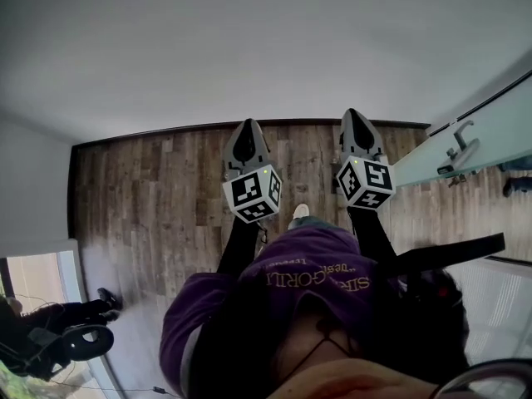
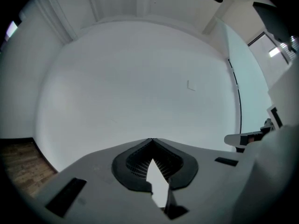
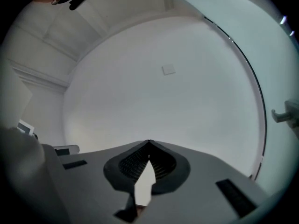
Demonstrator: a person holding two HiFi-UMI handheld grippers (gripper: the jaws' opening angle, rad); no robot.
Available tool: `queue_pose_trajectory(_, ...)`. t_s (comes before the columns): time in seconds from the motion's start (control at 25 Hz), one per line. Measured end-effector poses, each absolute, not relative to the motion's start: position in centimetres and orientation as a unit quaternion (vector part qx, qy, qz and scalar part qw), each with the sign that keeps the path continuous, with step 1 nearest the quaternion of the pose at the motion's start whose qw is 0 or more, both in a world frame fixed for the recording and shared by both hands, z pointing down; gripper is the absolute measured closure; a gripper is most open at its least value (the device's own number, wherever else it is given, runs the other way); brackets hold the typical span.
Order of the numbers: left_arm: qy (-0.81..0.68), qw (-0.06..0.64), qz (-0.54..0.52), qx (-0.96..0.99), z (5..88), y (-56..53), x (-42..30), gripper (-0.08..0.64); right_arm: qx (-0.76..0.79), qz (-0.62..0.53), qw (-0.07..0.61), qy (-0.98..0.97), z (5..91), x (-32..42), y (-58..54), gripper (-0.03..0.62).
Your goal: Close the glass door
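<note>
The glass door point(image 1: 490, 127) stands at the right of the head view, a pale green pane with a metal handle point(image 1: 461, 151). Both grippers are held out side by side over the wooden floor, pointing at a plain white wall. My left gripper point(image 1: 248, 125) is shut with nothing in it, its tips meeting point(image 2: 152, 139). My right gripper point(image 1: 355, 113) is also shut and empty point(image 3: 149, 141), and it is the one nearer the door. In the right gripper view the glass door point(image 3: 261, 45) curves along the right, its handle point(image 3: 284, 115) at the edge. In the left gripper view the glass door point(image 2: 247, 73) shows at the far right.
The white wall point(image 1: 249, 48) fills the space ahead, with a small square plate point(image 3: 168, 69) on it. A dark skirting strip point(image 1: 166, 133) runs along its foot. A black chair base and someone's dark shoes point(image 1: 71, 335) sit at the lower left, by a window.
</note>
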State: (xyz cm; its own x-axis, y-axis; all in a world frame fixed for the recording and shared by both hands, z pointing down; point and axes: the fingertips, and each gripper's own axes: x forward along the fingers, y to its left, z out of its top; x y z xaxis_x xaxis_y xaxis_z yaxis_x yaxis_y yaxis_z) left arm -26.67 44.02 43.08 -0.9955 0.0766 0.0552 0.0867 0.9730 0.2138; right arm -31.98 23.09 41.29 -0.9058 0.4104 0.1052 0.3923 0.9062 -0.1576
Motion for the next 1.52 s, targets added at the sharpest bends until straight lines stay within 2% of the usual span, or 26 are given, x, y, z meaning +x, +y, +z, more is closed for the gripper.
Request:
queue_pose_trajectory(0.44, -0.986, 0.043, -0.121, 0.103, 44.9, 33.5, -36.5, 0.558, -0.077, 0.074, 0.067, -0.992, 42.8, -36.0, 13.5, 0.606)
queue_pose_trajectory(0.72, -0.955, 0.058, -0.112, 0.269, 44.7, 26.7, -42.2, 0.558, 0.036, 0.076, 0.060, -0.995, 43.1, -37.5, 8.9, 0.606)
queue_pose_trajectory(0.96, -0.916, 0.045, -0.094, 0.388, 42.7, 20.8, -48.5, 0.558, 0.137, 0.089, 0.040, -0.986, 41.7, -40.6, 5.4, 0.606)
queue_pose_trajectory(1.24, -0.848, 0.055, -0.062, 0.524, 42.5, 13.5, -50.7, 0.558, 0.261, 0.096, 0.023, -0.960, 41.2, -39.6, 1.6, 0.606)
queue_pose_trajectory(1.36, -0.812, 0.024, -0.024, 0.583, 42.6, 10.0, -49.7, 0.545, 0.309, 0.099, 0.025, -0.946, 41.1, -38.0, 0.5, 0.606)
queue_pose_trajectory(1.52, -0.738, -0.058, 0.047, 0.671, 41.3, 4.6, -46.1, 0.475, 0.377, 0.099, 0.017, -0.921, 41.1, -34.3, -0.6, 0.606)
